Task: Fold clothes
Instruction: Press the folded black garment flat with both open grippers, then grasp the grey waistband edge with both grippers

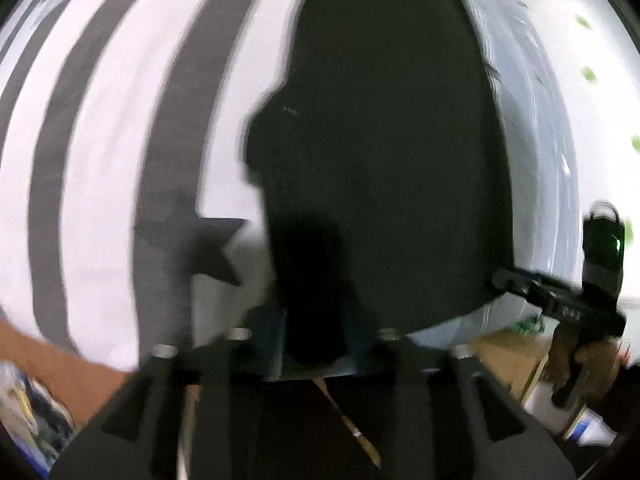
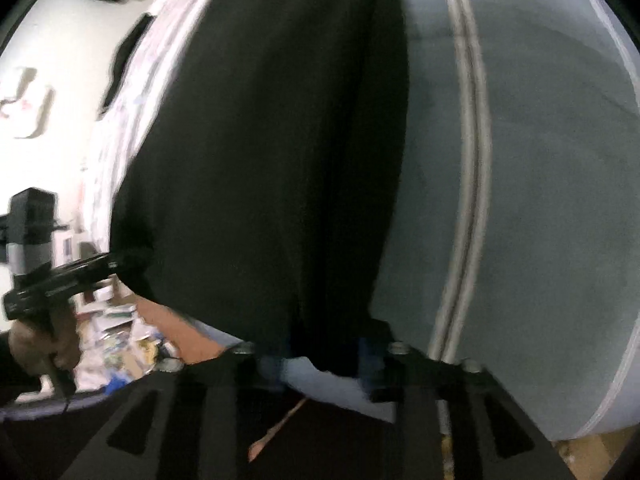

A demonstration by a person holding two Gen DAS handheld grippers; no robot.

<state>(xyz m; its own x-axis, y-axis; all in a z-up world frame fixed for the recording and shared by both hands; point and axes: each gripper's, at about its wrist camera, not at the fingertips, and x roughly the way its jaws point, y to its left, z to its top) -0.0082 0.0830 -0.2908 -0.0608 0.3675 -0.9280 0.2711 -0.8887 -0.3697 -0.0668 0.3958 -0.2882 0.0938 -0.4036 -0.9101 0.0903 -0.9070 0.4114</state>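
A black garment (image 1: pixel 380 140) lies flat along a bed, blurred by motion in both views. My left gripper (image 1: pixel 316 356) is at its near end, jaws apart, with a dark fold of the cloth standing between the blue pads (image 1: pixel 278 336). In the right wrist view the same garment (image 2: pixel 272 160) runs up the middle. My right gripper (image 2: pixel 320 360) has its jaws spread over the garment's near edge, and pale sheet shows between them. Each view shows the other gripper off to the side, held in a hand: the right gripper (image 1: pixel 500 280) and the left gripper (image 2: pixel 110 260).
The bed cover is white with grey stripes (image 1: pixel 100 160) and a dark star (image 1: pixel 216 248), and it looks grey with a pale double line (image 2: pixel 472 160) on the right side. Beyond the bed's edge are a cardboard box (image 1: pixel 508 356), floor clutter (image 2: pixel 120 332) and a white wall (image 1: pixel 600 40).
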